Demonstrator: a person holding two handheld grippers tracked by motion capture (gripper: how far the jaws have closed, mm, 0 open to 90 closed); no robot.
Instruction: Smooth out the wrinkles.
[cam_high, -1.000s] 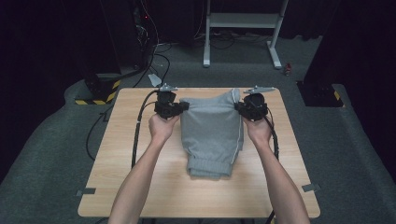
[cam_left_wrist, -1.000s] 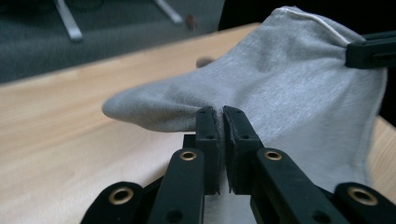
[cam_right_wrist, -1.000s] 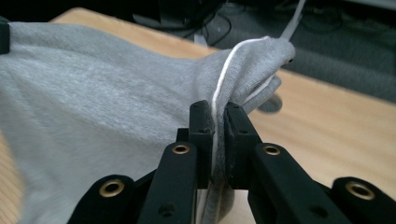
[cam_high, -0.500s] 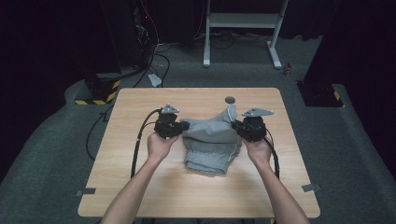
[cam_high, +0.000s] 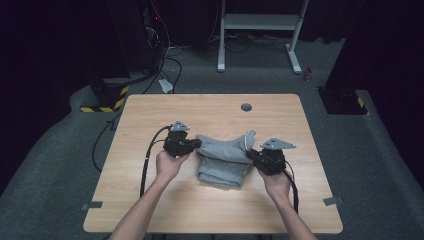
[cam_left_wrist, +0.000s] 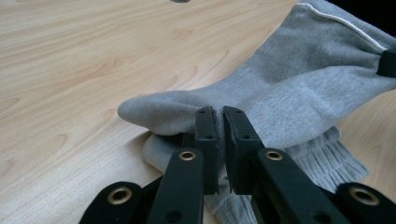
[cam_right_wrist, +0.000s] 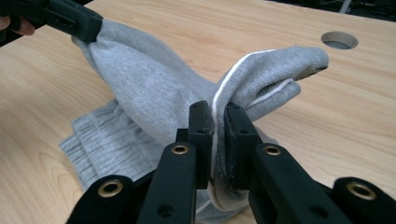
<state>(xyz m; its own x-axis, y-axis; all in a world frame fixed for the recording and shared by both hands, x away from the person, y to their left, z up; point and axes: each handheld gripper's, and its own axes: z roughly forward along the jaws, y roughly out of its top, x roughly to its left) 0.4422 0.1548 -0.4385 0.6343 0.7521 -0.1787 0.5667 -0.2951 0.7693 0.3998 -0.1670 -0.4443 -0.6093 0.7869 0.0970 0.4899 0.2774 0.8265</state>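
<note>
On the light wooden desk, near its middle, a grey knit garment is seen, partly folded over itself. Its lower layer, with a ribbed hem, lies flat on the desk; the upper layer is lifted off it at two corners. The left tongs are held at the garment's left side by the left hand. In the left gripper view the jaws are pressed nearly together, and a fold of grey fabric is pinched between them. The right tongs are held at the garment's right side by the right hand. In the right gripper view the jaws are clamped on an edge trimmed with white piping, which is bunched and raised above the desk. A round cable hole is noted in the desk beyond the garment, well apart from it. A black cable is trailed from the left tongs toward the desk's near edge.
</note>
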